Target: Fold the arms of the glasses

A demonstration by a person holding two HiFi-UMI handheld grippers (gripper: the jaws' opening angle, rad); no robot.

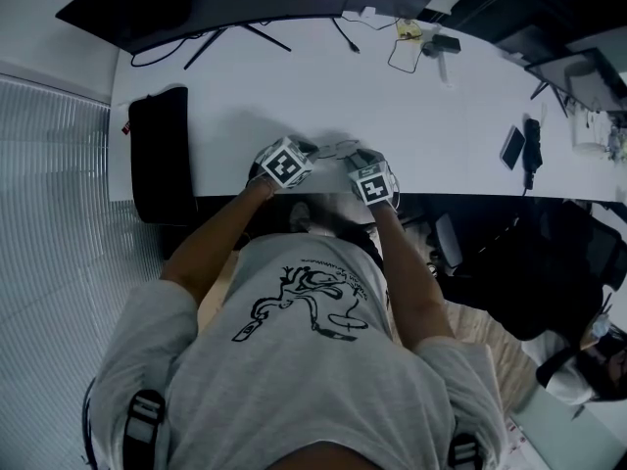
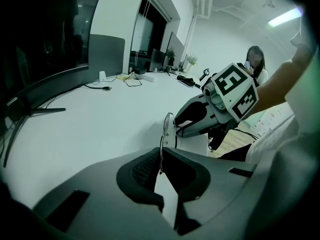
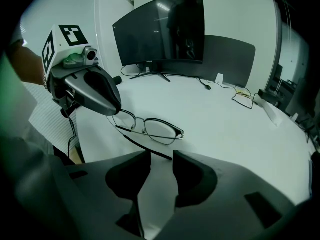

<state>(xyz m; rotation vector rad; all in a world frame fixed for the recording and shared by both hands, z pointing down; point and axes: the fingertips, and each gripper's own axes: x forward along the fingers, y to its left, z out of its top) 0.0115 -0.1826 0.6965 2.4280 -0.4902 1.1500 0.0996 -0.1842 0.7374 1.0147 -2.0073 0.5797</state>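
Thin metal-rimmed glasses (image 3: 150, 126) lie on the white desk (image 1: 421, 116) near its front edge, lenses toward the monitor. My left gripper (image 2: 161, 156) is shut on the frame's end, whose thin wire (image 2: 161, 149) runs up between the pads. From the right gripper view, that left gripper (image 3: 116, 106) covers the glasses' left end. My right gripper (image 3: 161, 159) is open, and the tip of one dark temple arm (image 3: 150, 150) reaches into the gap without touching either pad. In the head view both grippers, left (image 1: 310, 152) and right (image 1: 359, 159), flank the glasses (image 1: 335, 148).
A wide curved monitor (image 1: 245, 3) stands at the desk's back. A black bag (image 1: 159, 150) sits at the left end. A phone (image 1: 512, 147) and cables (image 1: 407, 47) lie to the right and back. A person (image 2: 255, 59) stands far off behind the desk.
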